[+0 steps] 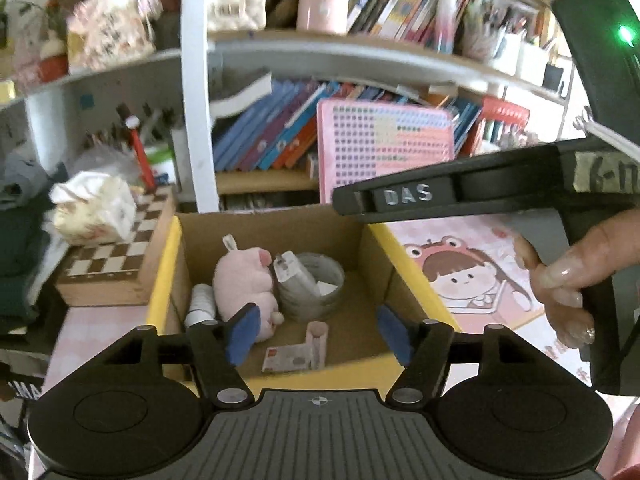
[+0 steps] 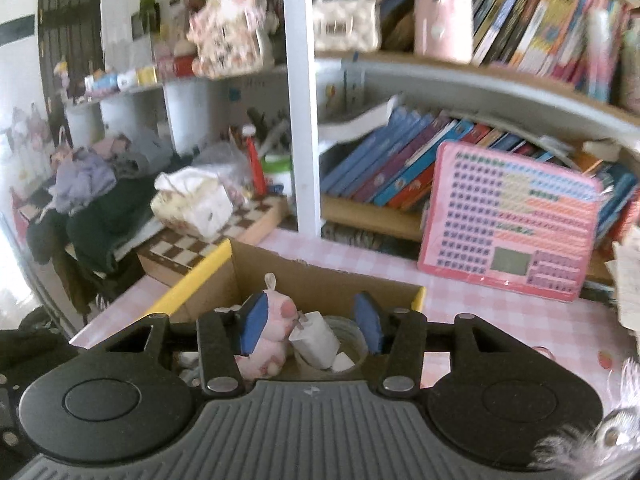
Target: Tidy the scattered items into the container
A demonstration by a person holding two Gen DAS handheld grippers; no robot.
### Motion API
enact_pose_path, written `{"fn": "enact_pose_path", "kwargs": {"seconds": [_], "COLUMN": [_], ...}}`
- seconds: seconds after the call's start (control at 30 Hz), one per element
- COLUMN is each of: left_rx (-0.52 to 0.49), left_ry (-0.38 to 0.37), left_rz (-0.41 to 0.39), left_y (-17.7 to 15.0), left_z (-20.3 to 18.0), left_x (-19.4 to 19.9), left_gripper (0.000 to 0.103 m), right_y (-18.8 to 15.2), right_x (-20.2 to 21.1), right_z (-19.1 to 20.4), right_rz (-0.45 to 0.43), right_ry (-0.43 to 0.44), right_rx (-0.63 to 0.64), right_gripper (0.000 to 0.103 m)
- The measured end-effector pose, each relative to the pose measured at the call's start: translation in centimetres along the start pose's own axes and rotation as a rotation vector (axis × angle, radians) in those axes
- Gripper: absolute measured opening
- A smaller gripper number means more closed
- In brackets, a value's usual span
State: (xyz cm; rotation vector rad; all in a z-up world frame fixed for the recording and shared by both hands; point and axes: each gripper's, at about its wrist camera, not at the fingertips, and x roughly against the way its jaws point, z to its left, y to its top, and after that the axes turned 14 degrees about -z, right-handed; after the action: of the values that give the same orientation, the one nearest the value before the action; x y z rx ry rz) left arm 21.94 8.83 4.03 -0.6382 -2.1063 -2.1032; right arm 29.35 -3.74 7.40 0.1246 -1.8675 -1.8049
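Hovering empty and spread above the cardboard box (image 1: 280,224), the left gripper (image 1: 318,334) and right gripper (image 2: 312,326) suggest near completion: pink plush (image 1: 244,280), tape roll (image 1: 312,286), white charger (image 1: 294,272) and small packet (image 1: 288,356) already lie inside.

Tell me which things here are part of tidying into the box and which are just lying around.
Part of the job:
cardboard box
pink plush toy
white charger
tape roll
white bottle
small packet
left gripper, open
right gripper, open

Just lying about:
chessboard
pink toy tablet
books
white handbag
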Motion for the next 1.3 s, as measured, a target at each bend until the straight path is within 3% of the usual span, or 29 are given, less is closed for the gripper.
{"fn": "enact_pose_path", "kwargs": {"seconds": [0.3,0.67,0.9,1.3], "left_rx": [-0.02,0.027,0.041,0.062], "left_ry": [0.03,0.036,0.067,0.096], "left_rz": [-0.05,0.001,0.034,0.111], "left_y": [-3.3,-7.6,-9.6,-11.6], "left_z": [-1.6,-3.1,-3.9,-4.8], "left_x": [8.8,13.0,13.8,14.2], "left_gripper": [0.084,0.084,0.085,0.089], "right_y": [-3.0,-10.1,-13.9,-15.3], "right_x": [10.9,19.6,22.6,23.9], "right_z": [3.0,4.3,5.1,5.2], "right_rz": [-0.093,-0.026,0.037,0.082], "right_ry": [-0.12,-0.273,-0.322,-0.313], "right_rx": [0.026,-0.033,-0.037,-0.044], "right_gripper": [0.055,0.058,0.066,0.089]}}
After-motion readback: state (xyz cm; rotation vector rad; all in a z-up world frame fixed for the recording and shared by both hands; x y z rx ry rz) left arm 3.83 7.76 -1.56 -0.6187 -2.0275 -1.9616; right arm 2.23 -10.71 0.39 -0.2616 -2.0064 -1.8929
